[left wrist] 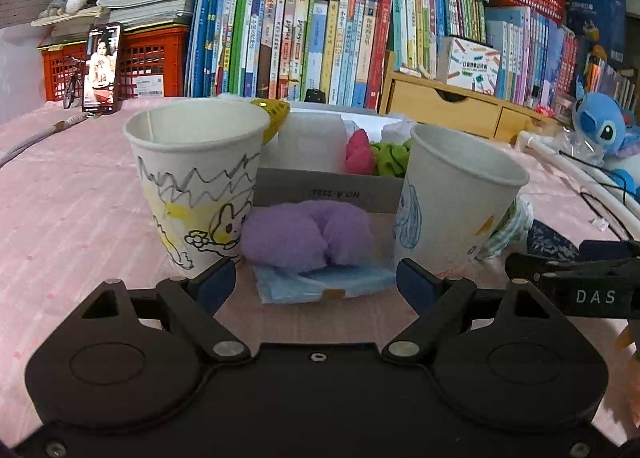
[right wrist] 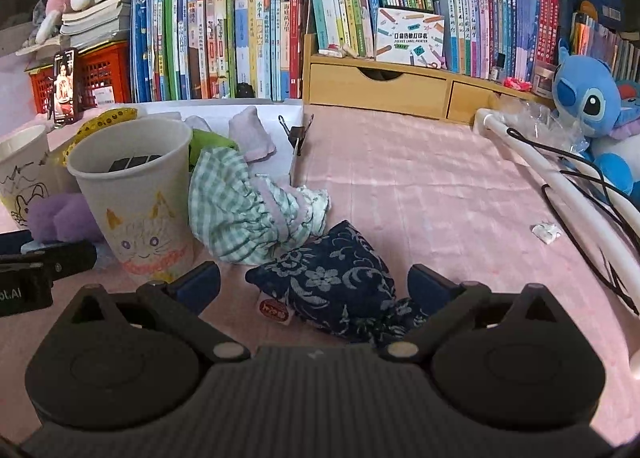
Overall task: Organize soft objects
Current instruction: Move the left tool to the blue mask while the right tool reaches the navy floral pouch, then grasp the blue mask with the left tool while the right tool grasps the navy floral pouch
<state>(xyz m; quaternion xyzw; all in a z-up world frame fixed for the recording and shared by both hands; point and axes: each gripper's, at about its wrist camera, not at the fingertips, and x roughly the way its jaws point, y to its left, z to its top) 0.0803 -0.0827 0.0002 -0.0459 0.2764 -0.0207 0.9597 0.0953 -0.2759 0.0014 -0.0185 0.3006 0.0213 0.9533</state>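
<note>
Your right gripper [right wrist: 314, 284] has its fingers spread, with the navy floral pouch [right wrist: 336, 286] lying between them on the desk, long axis crosswise. Your left gripper [left wrist: 316, 282], also spread, faces the purple plush [left wrist: 306, 238] just ahead, between two paper cups.

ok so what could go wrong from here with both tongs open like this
1. The left tongs face the purple plush, which sits between two paper cups. Reaching in could tip either cup.
2. The purple plush lies on a blue packet, so the grasp may catch it too.
3. The right tongs straddle the navy floral pouch; its loose fabric may slip or bunch unevenly when they close.
</note>
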